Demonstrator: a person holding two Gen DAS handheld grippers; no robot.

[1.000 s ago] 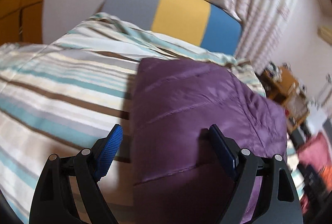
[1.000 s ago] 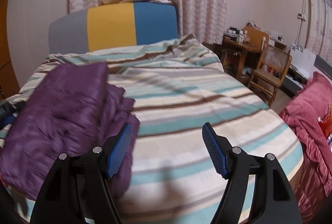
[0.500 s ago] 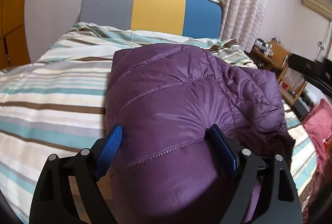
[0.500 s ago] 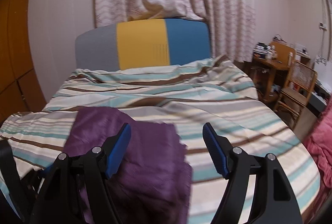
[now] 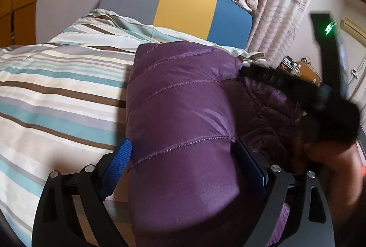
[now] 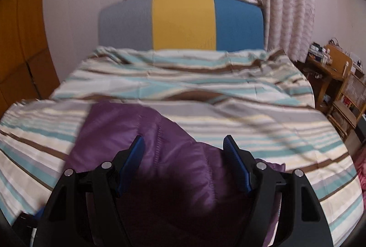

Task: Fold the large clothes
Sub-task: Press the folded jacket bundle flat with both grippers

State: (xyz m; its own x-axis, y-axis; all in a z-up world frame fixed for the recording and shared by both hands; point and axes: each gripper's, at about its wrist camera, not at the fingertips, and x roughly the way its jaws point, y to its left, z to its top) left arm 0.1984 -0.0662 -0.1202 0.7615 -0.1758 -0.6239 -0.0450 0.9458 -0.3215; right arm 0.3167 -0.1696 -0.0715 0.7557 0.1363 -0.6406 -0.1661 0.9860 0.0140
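Left gripper (image 5: 181,155), black with blue pads, spreads wide around a fold of the quilted purple puffer jacket (image 5: 187,109), fabric bulging between the pads. Right gripper (image 6: 184,155) is likewise spread, hovering over the same jacket; contact cannot be judged. The jacket lies bunched on a bed with a striped teal, brown and cream cover (image 6: 228,96), before a grey, yellow and blue headboard (image 6: 183,22).

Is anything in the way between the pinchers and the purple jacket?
No, nothing visible. The purple jacket bulges right between the open fingers of the left gripper, and the right gripper, also open, hangs just over it. Only the striped bedspread lies underneath.
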